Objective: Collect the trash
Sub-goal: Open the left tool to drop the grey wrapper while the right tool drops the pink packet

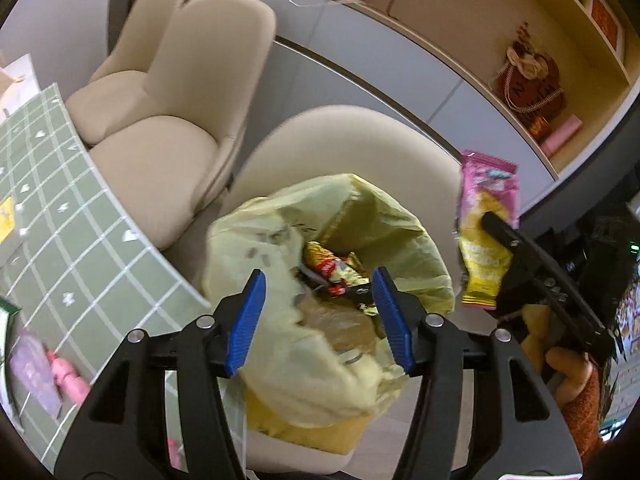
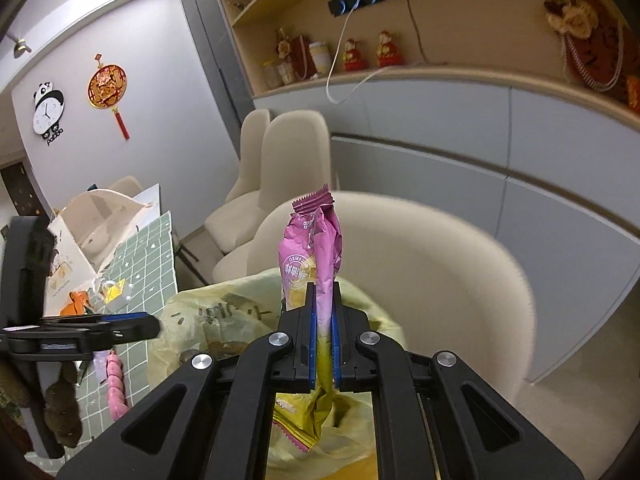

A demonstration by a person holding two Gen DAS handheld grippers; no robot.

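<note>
A bin lined with a pale yellow bag (image 1: 384,216) stands in front of a cream chair (image 1: 360,140). Red and gold wrappers (image 1: 328,266) lie inside it. My left gripper (image 1: 319,276) hangs open right over the bin's mouth, with nothing pressed between its blue pads (image 1: 248,320). My right gripper (image 2: 323,288) is shut on a crumpled pink and yellow snack wrapper (image 2: 312,240), held upright over the bag (image 2: 224,304). In the left wrist view the wrapper (image 1: 486,200) and right gripper (image 1: 490,220) sit at the bin's right edge. The left gripper (image 2: 156,326) shows at left.
A table with a green checked cloth (image 1: 80,240) lies left of the bin, bearing a pink item (image 1: 68,376), a yellow packet (image 1: 6,216) and a white paper bag (image 2: 92,220). Two more cream chairs (image 1: 180,100) stand behind. Grey cabinets (image 2: 560,200) run along the wall.
</note>
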